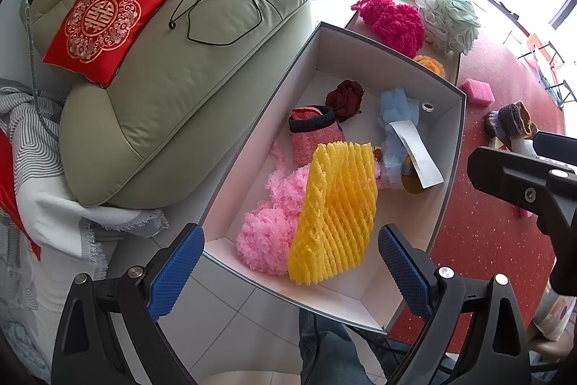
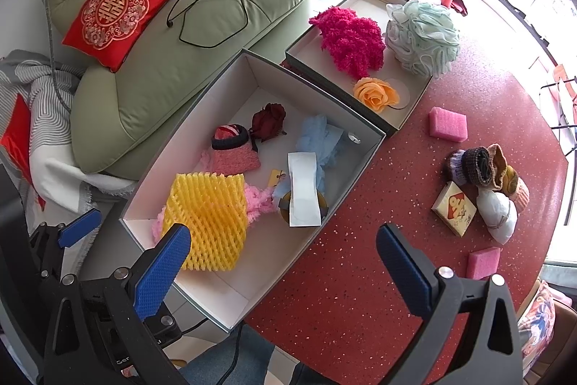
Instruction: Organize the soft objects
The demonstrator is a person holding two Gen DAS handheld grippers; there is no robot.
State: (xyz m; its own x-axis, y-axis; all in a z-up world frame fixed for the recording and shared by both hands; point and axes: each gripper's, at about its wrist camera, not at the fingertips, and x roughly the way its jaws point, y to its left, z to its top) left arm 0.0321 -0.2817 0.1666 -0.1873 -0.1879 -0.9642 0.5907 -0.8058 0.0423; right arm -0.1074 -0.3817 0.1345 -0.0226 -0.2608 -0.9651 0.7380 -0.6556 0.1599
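With both grippers' jaws wide and empty, the left gripper [image 1: 290, 271] just above the yellow foam net [image 1: 333, 211] in the box [image 1: 449, 147], steer the right gripper [image 2: 283, 271] ahead-right to the pink sponge [image 2: 448, 124] on the table [image 2: 360, 276], centring it between the jaws before closing gently.

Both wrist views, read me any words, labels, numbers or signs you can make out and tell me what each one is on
"囍": embroidered in gold on the red cushion on the sofa.
"Ge...": white letters, cut off, on the black gripper body at the bottom edge of the right wrist view.
Small yellow box on the red table: red emblem, too blurred to read.
White paper strip in the big box: no print visible.
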